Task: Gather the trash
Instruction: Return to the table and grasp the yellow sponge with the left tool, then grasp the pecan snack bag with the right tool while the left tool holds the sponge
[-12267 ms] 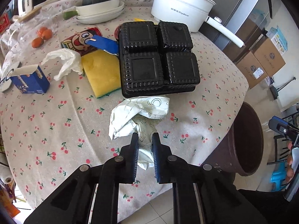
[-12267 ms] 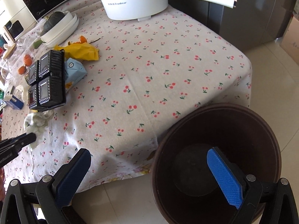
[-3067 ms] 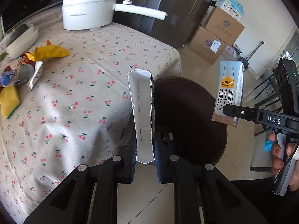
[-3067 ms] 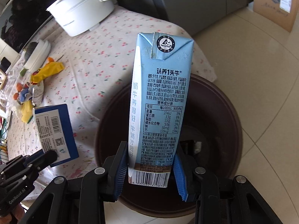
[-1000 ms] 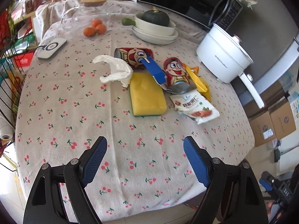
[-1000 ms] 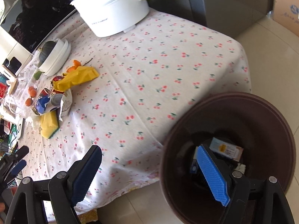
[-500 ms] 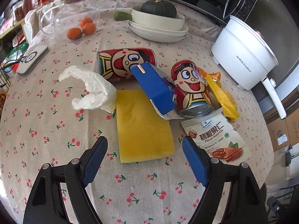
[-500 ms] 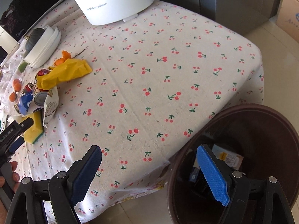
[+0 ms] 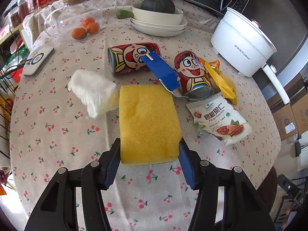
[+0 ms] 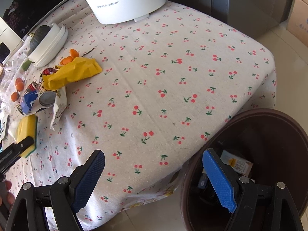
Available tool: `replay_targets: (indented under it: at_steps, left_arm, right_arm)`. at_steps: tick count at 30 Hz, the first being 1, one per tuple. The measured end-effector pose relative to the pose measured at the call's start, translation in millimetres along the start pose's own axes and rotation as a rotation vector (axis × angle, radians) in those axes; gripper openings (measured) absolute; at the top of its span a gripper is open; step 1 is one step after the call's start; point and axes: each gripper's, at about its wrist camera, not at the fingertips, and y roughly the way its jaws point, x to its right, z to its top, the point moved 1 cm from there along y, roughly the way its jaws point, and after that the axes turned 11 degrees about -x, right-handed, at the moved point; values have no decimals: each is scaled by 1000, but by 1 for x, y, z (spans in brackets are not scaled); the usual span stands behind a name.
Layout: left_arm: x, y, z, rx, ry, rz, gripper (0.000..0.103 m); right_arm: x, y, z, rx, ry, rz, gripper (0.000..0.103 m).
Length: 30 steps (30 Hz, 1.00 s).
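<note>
A: What's the surface like?

B: A round table under a cream cloth printed with red cherries [image 9: 57, 127], with a black microwave and jars along the back edge. A white electric pot with a long handle [image 9: 242, 48] stands at the far right, near stacked white dishes holding a dark green squash [image 9: 157, 17].

A: And the left gripper [image 9: 149, 160]?

B: Its blue-padded jaws sit on either side of the near end of a thick yellow rectangular sponge [image 9: 148, 123], both pads touching its sides. The sponge lies flat on the cloth, so the claw looks closed on it.

A: What trash is around it?

B: A crumpled white tissue [image 9: 94, 93] touches the sponge's left edge. Beyond are two red cartoon-printed tin cans: one lying on its side [image 9: 132, 57], the other tilted with its metal base toward the camera [image 9: 194, 77]. A flattened blue carton [image 9: 161, 71] leans between them. To the right are a yellow crinkled wrapper [image 9: 221, 80] and a white pecan-kernel pouch [image 9: 221, 119].

A: The right gripper [image 10: 153, 179]?

B: Spread wide and holding nothing, it hovers over the table edge and a dark brown round bin [image 10: 269, 127] standing on the floor beside the table. Cartons lie in the bin's bottom.
</note>
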Motion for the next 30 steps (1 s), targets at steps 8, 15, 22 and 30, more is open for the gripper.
replay_targets:
  at_steps: [8,15,22,30]
  left_arm:
    - [-29,-51,-37,37,52,-17,59]
    - [-49,-76,-53,91,71,1,59]
    - [-63,-80,-50,98,73,7,59]
    - [-62,-70,-45,67,67,1,59]
  right_arm:
    - [-39,2,-2,36,-106,53,87]
    - [-86,28,1,22,-155,193,76]
    - [-127,57,11,61,-192,260,65]
    - [-137,87,27,83,-158,281,36]
